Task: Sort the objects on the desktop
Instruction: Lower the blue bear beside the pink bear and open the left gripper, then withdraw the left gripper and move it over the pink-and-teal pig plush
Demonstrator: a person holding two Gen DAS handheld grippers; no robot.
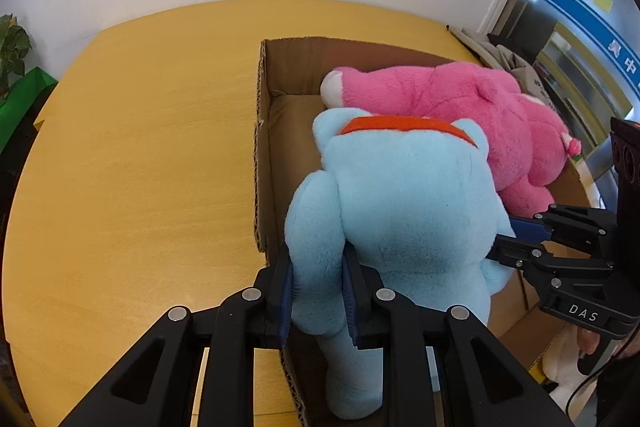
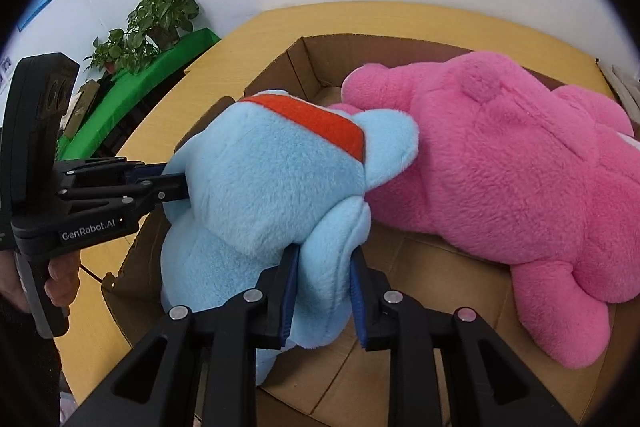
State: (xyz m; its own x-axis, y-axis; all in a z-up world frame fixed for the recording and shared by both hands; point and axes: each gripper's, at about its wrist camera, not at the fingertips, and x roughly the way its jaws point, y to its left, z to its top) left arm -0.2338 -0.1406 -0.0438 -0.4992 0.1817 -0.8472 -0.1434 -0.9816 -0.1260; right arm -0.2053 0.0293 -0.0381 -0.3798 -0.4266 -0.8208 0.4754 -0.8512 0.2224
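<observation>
A light blue plush toy (image 1: 400, 203) with an orange-red band hangs over the open cardboard box (image 1: 262, 131). My left gripper (image 1: 318, 291) is shut on one of its limbs at the box's near left wall. My right gripper (image 2: 324, 291) is shut on another limb of the blue plush (image 2: 272, 195); it also shows in the left wrist view (image 1: 504, 239) at the plush's right side. A pink plush toy (image 1: 460, 115) lies inside the box behind the blue one, also in the right wrist view (image 2: 520, 187). The left gripper shows in the right wrist view (image 2: 176, 183).
The box (image 2: 312, 67) stands on a yellow wooden table (image 1: 140, 147) by a white wall. A green-covered shelf with potted plants (image 2: 152, 15) is at the table's far left. Cloth or bags (image 1: 500, 59) lie at the far right near a glass door.
</observation>
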